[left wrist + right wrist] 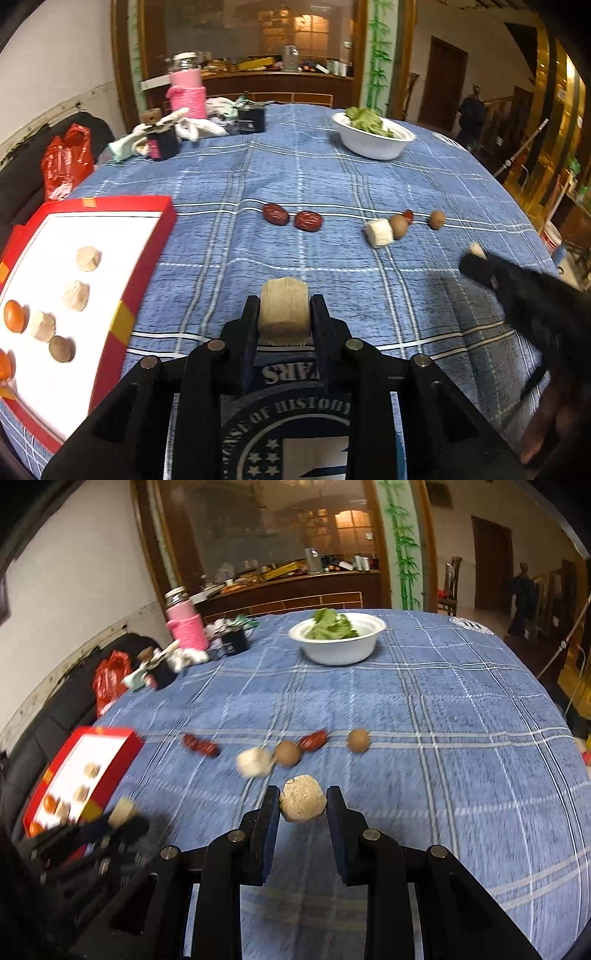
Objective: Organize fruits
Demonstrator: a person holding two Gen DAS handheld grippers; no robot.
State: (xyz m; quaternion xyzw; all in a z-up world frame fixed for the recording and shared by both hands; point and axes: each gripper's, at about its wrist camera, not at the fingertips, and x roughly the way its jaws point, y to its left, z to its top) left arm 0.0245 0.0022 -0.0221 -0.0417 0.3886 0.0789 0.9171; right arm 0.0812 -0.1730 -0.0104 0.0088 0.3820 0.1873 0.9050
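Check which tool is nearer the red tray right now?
Left. The left tool, holding a pale chunk, sits just beside the red tray; the right tool is farther across the cloth.

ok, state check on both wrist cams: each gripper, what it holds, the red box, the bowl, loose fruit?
left gripper: shut on a pale fibrous chunk
right gripper: shut on a pale round piece
red box: open, pale chunks and round fruits inside
white bowl: upright, holds green leaves
red dates: loose on the cloth
brown round fruits: loose on the cloth
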